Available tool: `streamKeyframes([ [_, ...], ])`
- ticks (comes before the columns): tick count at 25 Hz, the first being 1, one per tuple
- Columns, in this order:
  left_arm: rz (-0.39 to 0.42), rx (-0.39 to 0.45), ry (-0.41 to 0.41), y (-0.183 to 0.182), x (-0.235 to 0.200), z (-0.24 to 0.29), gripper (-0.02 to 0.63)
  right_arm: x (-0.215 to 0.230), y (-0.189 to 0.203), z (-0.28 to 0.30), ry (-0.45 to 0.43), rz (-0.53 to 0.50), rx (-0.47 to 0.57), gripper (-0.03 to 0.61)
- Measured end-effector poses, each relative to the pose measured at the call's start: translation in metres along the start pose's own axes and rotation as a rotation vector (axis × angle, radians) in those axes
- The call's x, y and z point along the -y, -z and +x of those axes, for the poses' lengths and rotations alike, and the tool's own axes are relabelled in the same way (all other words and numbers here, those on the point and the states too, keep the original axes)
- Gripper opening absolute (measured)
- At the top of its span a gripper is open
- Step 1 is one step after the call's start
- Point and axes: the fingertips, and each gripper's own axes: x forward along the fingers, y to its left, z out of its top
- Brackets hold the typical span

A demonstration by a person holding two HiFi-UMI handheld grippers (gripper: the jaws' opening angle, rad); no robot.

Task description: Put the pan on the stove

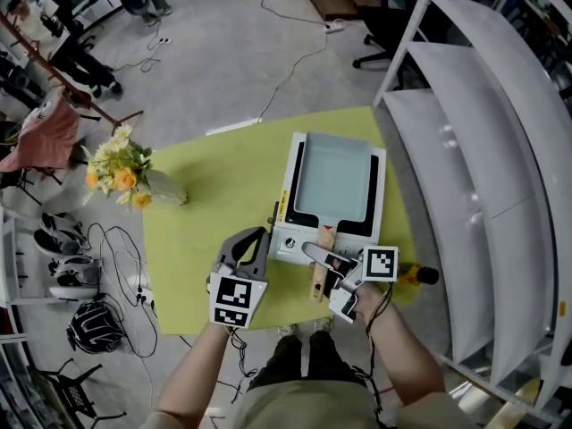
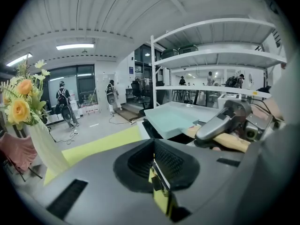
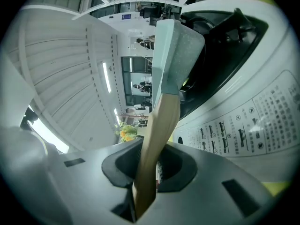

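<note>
A pale blue rectangular pan [image 1: 332, 177] lies on the white single-burner stove [image 1: 288, 239], its wooden handle [image 1: 320, 273] sticking out over the stove's front. My right gripper [image 1: 325, 259] is shut on that handle; in the right gripper view the handle [image 3: 157, 139] runs up between the jaws to the pan [image 3: 174, 55], with the stove's control panel [image 3: 243, 125] to the right. My left gripper [image 1: 259, 238] hovers at the stove's front left corner, shut with nothing in it. In the left gripper view its jaws [image 2: 157, 172] meet, with the pan [image 2: 173, 116] ahead.
The stove stands on a yellow-green table [image 1: 206, 204]. A vase of flowers [image 1: 125, 175] stands at its left edge. A yellow-and-black tool [image 1: 416, 275] lies at the right edge. White shelving [image 1: 483, 150] rises close on the right. Cables and gear lie on the floor at left.
</note>
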Motion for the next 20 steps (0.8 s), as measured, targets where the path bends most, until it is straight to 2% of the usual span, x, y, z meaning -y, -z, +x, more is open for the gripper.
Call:
streamKeyframes([
  [4, 0.001, -0.011, 0.004, 0.004, -0.002, 0.003, 0.006, 0.001, -0.002, 0.000, -0.007, -0.008, 0.005, 0.075],
  [9, 0.008, -0.020, 0.009, 0.006, -0.001, 0.004, 0.006, 0.001, -0.002, 0.002, 0.022, -0.078, -0.019, 0.101],
  [18, 0.018, -0.031, 0.030, 0.007, 0.011, -0.001, 0.006, 0.005, -0.007, -0.008, 0.021, -0.047, 0.048, 0.148],
  [20, 0.017, -0.032, 0.032, 0.007, 0.014, -0.004, 0.006, 0.007, -0.007, -0.013, 0.023, -0.028, 0.066, 0.192],
])
